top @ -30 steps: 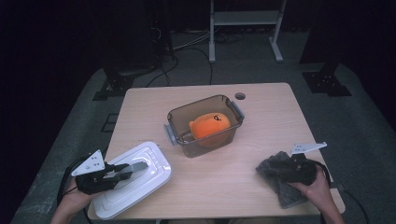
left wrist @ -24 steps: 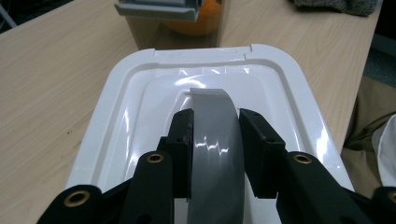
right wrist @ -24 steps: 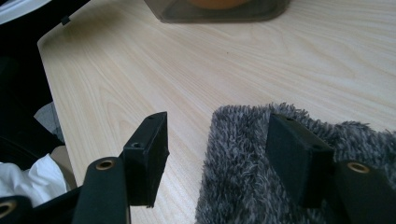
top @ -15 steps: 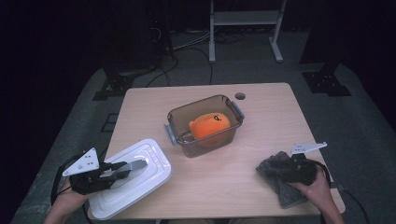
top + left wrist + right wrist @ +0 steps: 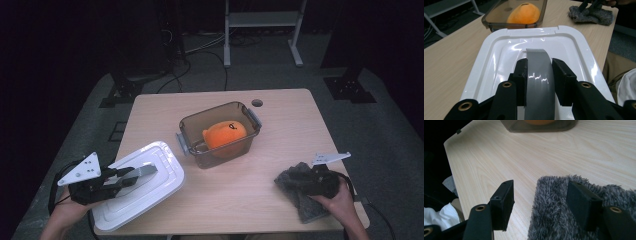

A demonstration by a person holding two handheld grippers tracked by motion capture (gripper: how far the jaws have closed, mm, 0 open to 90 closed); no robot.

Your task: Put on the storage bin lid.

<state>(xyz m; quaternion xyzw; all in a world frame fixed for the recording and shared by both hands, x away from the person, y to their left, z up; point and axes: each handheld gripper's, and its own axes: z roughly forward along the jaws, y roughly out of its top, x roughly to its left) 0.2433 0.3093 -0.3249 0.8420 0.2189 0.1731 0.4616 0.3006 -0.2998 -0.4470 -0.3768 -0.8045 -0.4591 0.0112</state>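
Lid coming up off the table

The white lid (image 5: 137,186), near the table's (image 5: 280,107) front-left corner, has tilted upward since a second ago: left gripper (image 5: 539,75) clamps its grey handle (image 5: 537,72), ready to cover the container (image 5: 220,134). Right gripper (image 5: 544,197) rests wide-jawed over the grey cloth (image 5: 564,207).

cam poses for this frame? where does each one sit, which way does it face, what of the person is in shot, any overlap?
High view: above the person's side, facing forward and down on the table; forearms and both hands enter from the bottom, left gripper at left, right gripper at right.
Left gripper view: rides that gripper, looking along jaws shut on the grey handle of the white lid.
Right gripper view: looks along open jaws over the grey cloth.
Shared: the brown tub with the orange toy and the cloth also show in the left gripper view.
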